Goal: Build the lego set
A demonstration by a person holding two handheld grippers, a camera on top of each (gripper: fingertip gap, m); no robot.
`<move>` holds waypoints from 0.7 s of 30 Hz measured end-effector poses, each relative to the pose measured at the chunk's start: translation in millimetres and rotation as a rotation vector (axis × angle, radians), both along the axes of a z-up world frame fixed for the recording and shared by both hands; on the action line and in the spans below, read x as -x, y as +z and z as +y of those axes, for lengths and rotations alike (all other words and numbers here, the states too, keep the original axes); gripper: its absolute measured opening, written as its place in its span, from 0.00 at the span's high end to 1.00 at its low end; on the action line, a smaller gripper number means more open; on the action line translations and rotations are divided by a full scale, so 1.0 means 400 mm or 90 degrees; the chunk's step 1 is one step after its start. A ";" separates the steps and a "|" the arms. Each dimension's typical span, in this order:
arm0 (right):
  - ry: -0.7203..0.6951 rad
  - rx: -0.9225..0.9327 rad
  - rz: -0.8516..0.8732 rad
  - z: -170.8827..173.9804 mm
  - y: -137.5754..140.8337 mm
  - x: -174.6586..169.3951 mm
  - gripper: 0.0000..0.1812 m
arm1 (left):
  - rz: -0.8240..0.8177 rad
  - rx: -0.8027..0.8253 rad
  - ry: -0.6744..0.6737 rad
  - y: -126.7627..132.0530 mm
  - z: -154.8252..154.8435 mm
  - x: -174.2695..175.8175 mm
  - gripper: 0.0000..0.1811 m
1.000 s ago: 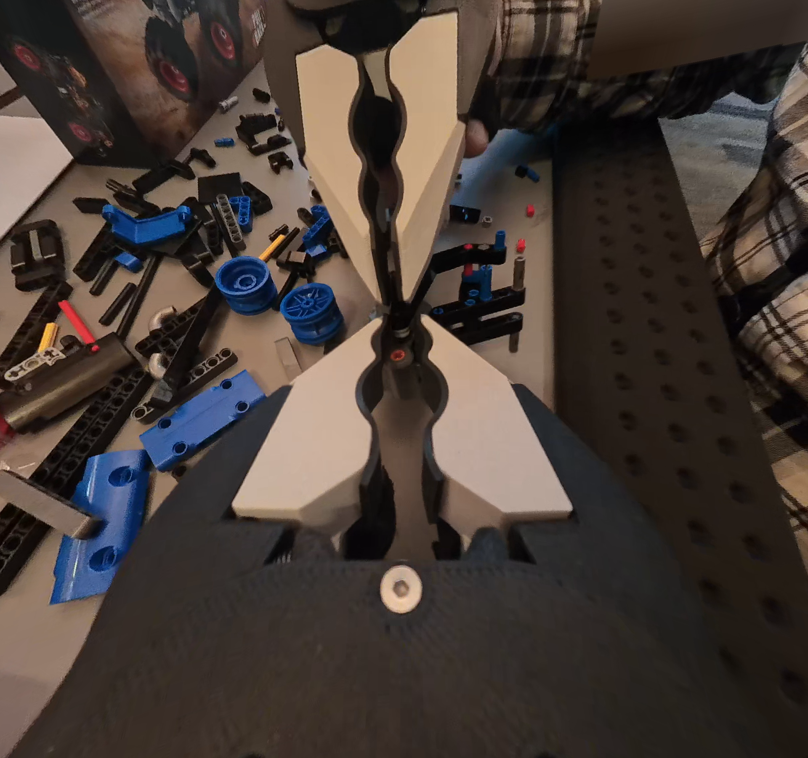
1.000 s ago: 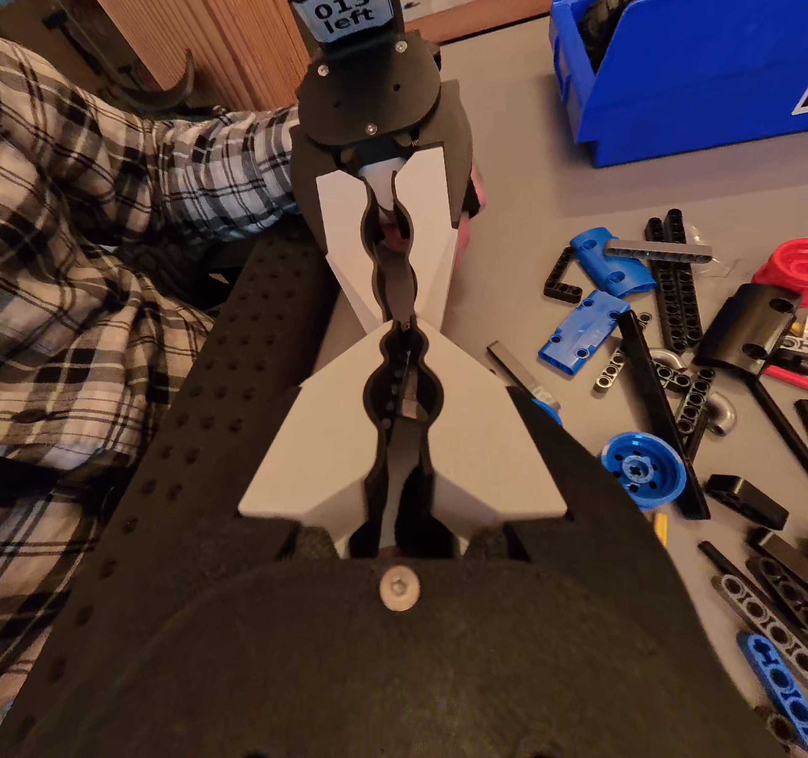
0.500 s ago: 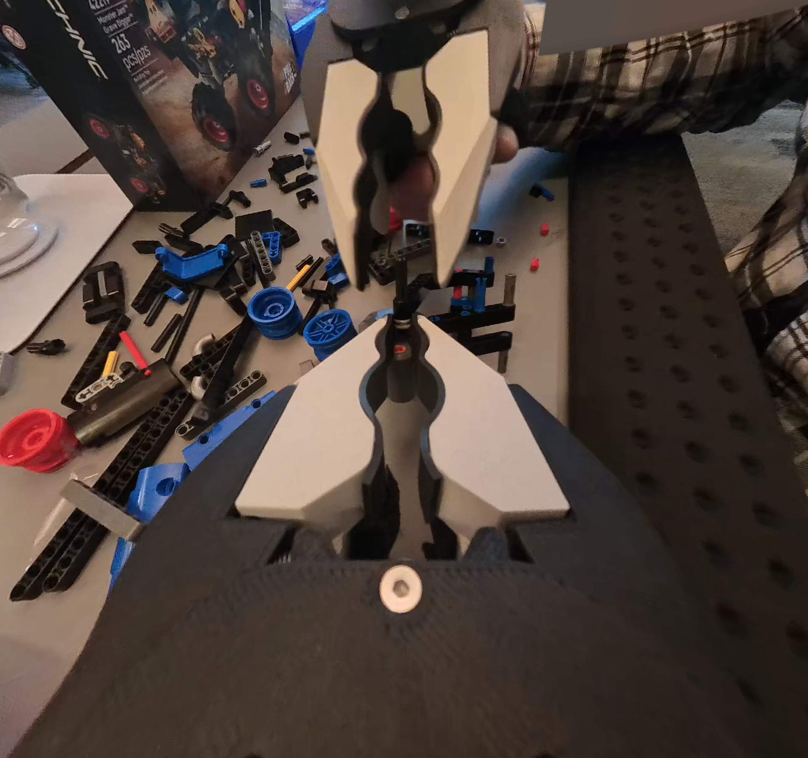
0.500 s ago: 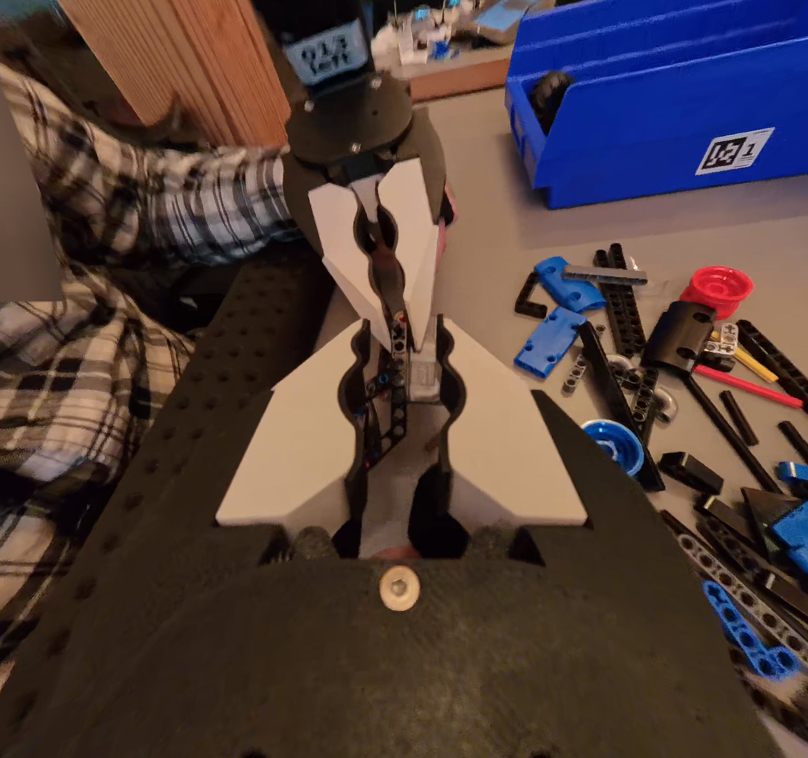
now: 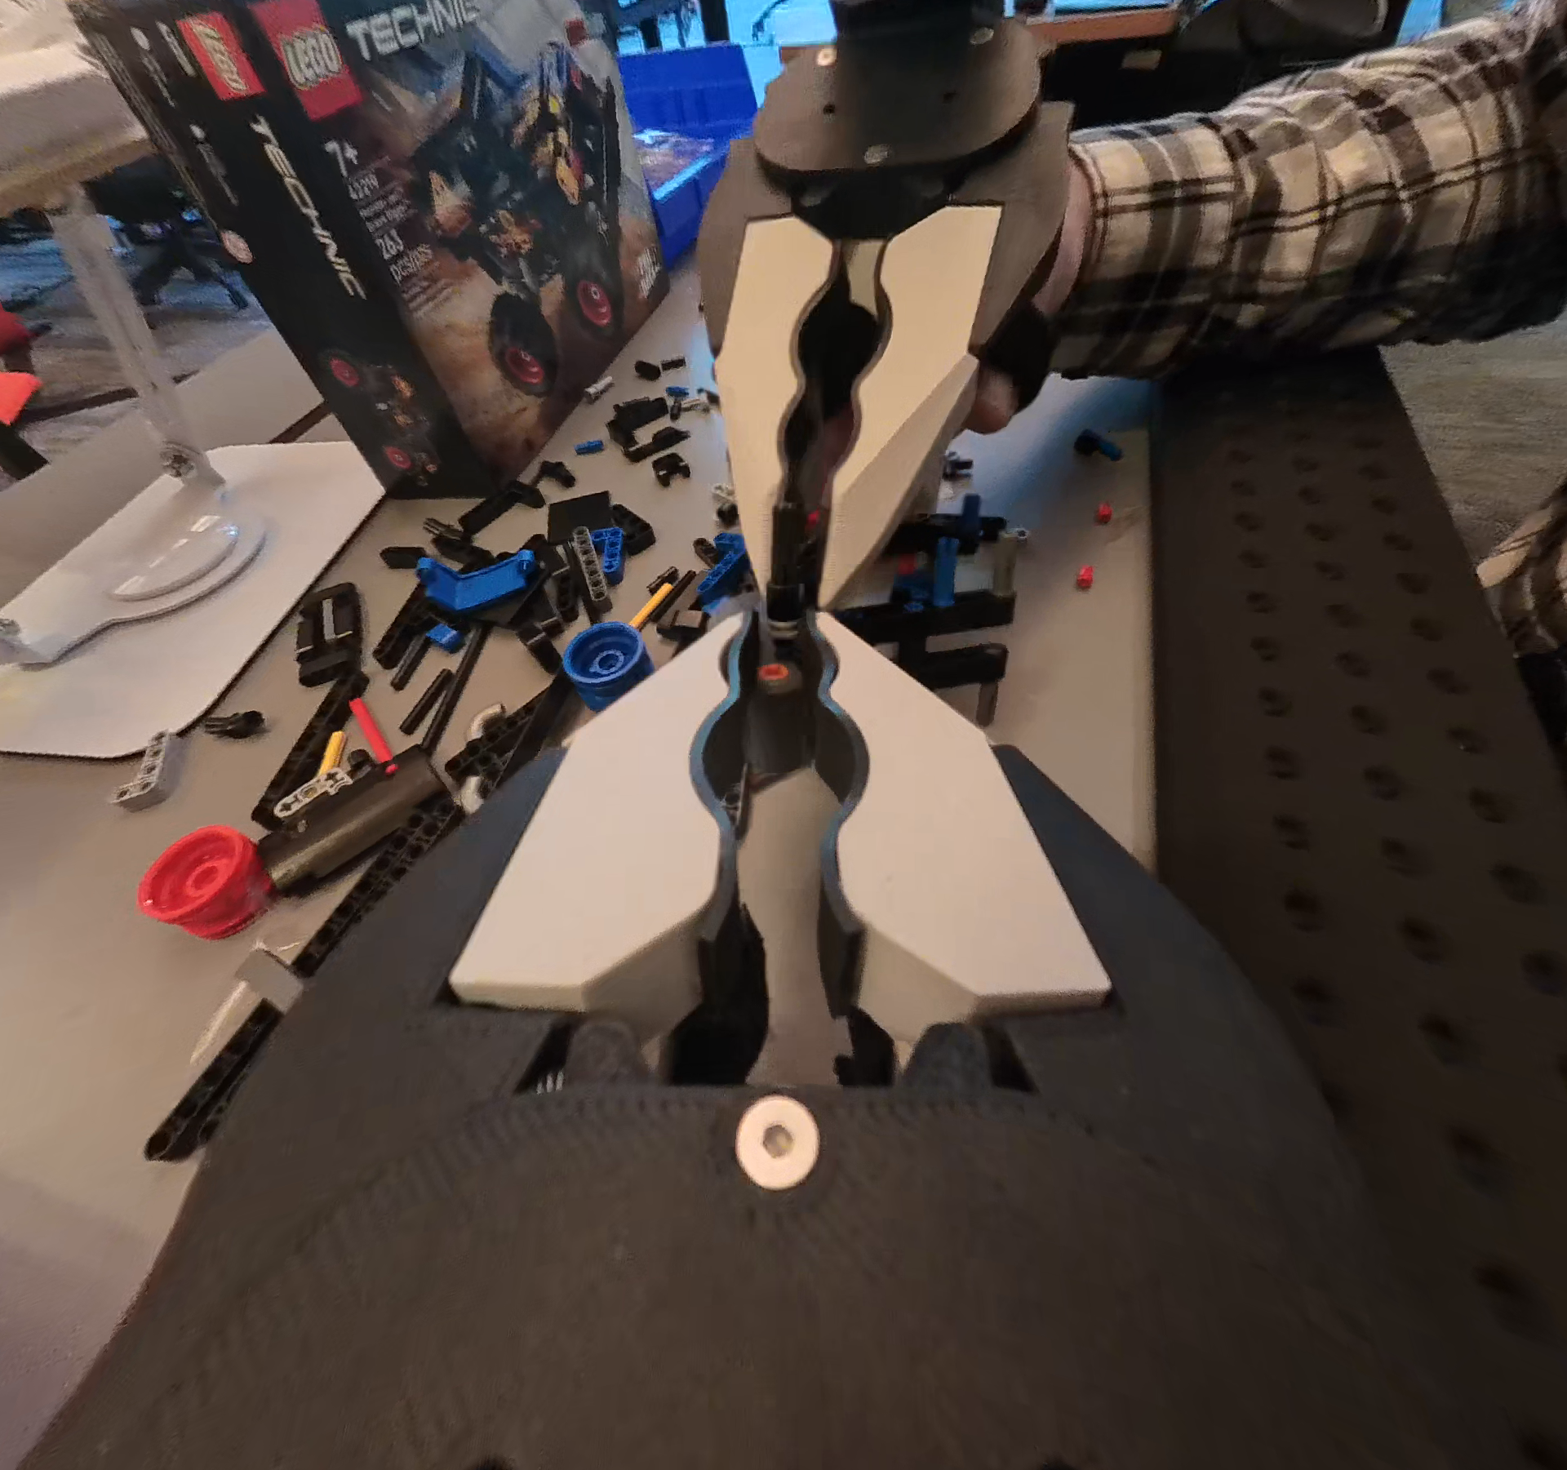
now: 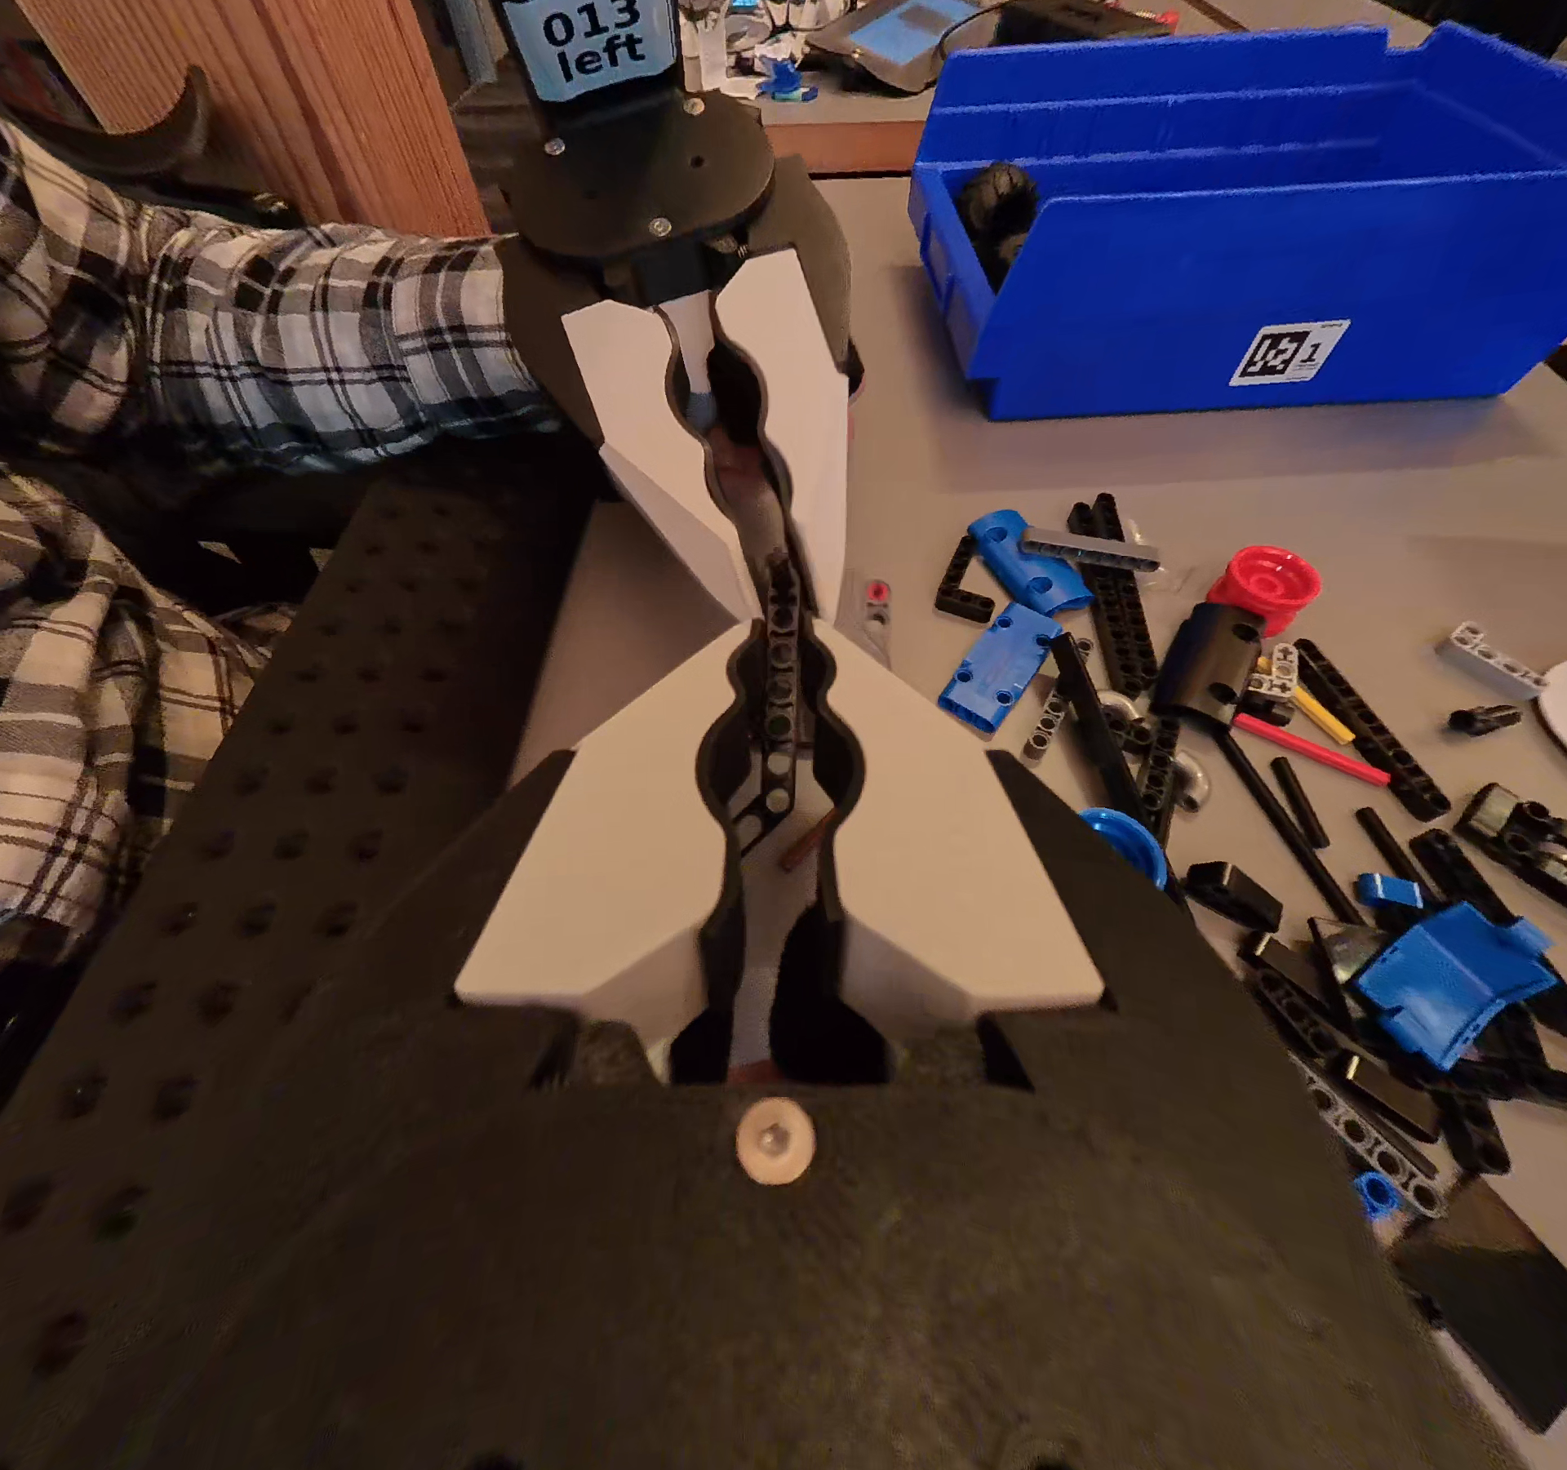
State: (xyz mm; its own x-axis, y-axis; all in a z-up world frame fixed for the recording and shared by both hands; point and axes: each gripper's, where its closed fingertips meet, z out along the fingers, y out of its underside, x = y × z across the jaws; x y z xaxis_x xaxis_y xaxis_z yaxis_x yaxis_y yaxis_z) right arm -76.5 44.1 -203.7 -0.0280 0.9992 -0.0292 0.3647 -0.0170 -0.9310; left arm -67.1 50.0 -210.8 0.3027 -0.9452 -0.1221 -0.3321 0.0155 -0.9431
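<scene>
- Left gripper (image 5: 778,632): fingers drawn together, clamped on the end of a black lego beam (image 5: 784,581); a red pin (image 5: 772,672) shows in the piece just inside the fingertips.
- Right gripper (image 6: 776,624): fingers likewise together on the same black lego beam (image 6: 780,717), which lies in the gap between them.
- The two grippers meet tip to tip above the near edge of the tabletop (image 6: 1102,462), the beam bridging them.
- Beam's long axis runs along both grippers' fingers, pointing from one gripper straight toward the other.
- Right wrist view only: the beam's row of holes along its length, a short brown stick beside its near end, and a blue bin (image 6: 1229,267) standing on the tabletop behind the loose parts.
- Left wrist view only: the red pin, the lego box (image 5: 407,208) standing upright at the far left, a white lamp base (image 5: 170,564) beside it, and a black-and-blue partial assembly (image 5: 941,581) lying just behind the right gripper.
- Both views: scattered black and blue parts, a blue wheel hub (image 5: 606,662), a red wheel hub (image 5: 199,882), a plaid sleeve (image 5: 1314,208), and a black perforated board (image 5: 1357,751) along the tabletop's edge.
</scene>
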 end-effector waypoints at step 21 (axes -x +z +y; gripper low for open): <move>-0.052 -0.105 -0.009 0.047 -0.007 -0.012 0.97 | -0.056 0.002 0.029 0.015 0.034 0.020 0.89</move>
State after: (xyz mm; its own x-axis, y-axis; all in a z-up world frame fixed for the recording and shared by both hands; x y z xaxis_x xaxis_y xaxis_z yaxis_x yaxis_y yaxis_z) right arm -71.6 62.8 -206.7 0.0529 0.9894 0.1350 0.3809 0.1050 -0.9187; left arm -75.2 63.5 -205.0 0.3549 -0.9306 -0.0896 -0.2479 -0.0013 -0.9688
